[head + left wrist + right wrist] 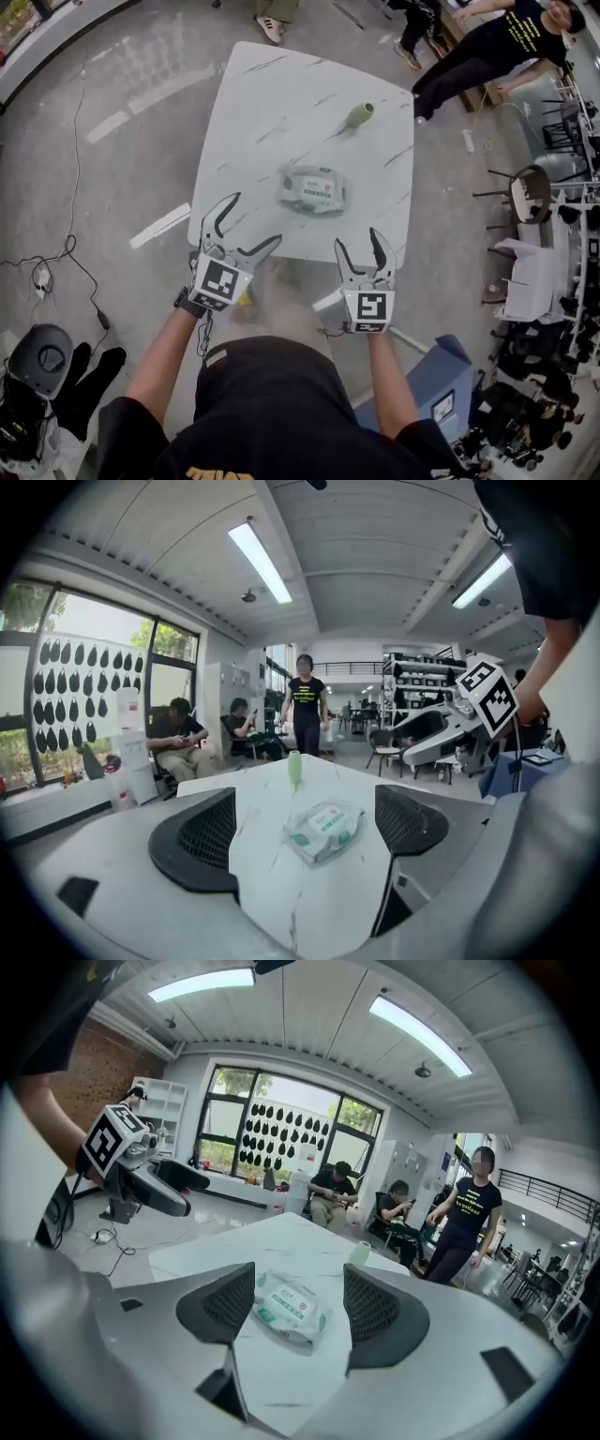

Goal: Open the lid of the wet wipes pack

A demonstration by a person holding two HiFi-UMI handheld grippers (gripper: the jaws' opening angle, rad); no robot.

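Observation:
The wet wipes pack (312, 189) is white with green print and lies flat on the white marble-look table (272, 103), near its front half; its lid lies flat. In the head view my left gripper (253, 220) hangs over the table's front edge, left of and nearer than the pack, jaws open and empty. My right gripper (358, 238) stands open at the front edge to the right, also empty. The left gripper view frames the pack (323, 829) between its jaws, some way ahead. The right gripper view does the same with the pack (289, 1309).
A small green bottle (360, 114) lies on its side at the table's far right. A person in black (487, 42) stands beyond the table, and others sit by the windows (337, 1194). Chairs (530, 192) stand to the right, a blue box (441, 380) by my right side, cables (56, 262) on the floor at left.

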